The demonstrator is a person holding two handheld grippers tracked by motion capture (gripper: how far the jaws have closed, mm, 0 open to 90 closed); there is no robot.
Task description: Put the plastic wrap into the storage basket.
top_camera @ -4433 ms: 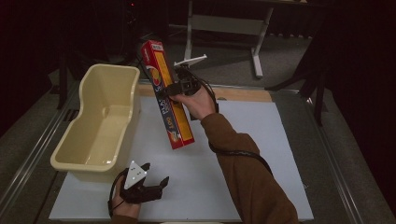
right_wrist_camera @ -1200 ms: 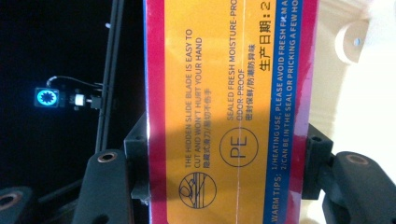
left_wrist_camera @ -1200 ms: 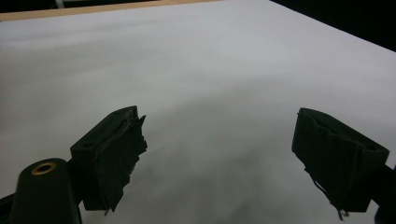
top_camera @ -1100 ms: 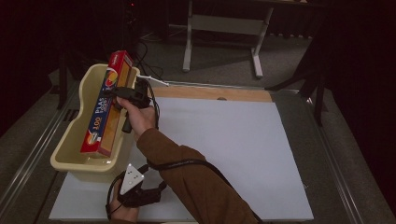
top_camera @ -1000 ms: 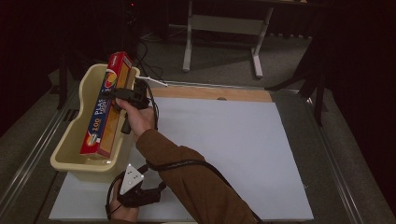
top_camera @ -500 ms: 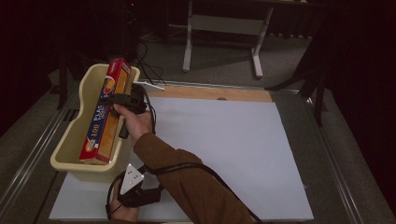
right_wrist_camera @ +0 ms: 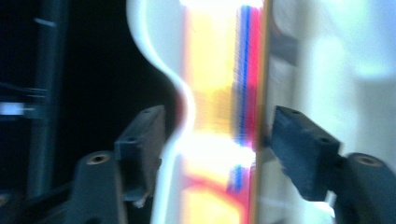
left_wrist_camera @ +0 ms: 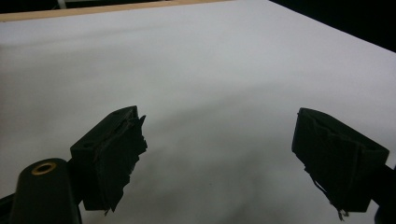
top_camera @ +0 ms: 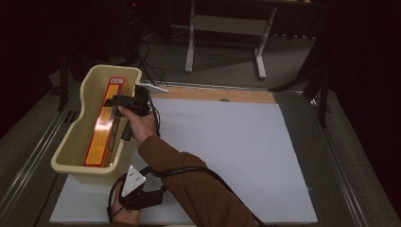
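Box [top_camera: 103, 122] of wrap lies lengthwise in the cream bin [top_camera: 71, 163], w/ right gripper [top_camera: 124, 100] over the bin's right wall; its jaws have just been opening, box between them but seemingly no longer pinched. Left gripper [left_wrist_camera: 219, 158] rests wide open on the white mat [top_camera: 227, 142], holding nothing. Risk: pulling out crooked could snag the box or tip the bin

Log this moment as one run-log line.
right gripper: over bin, jaws just opening, pads off box | long box: lying in cream bin | left gripper: open, nothing between jaws, over white mat
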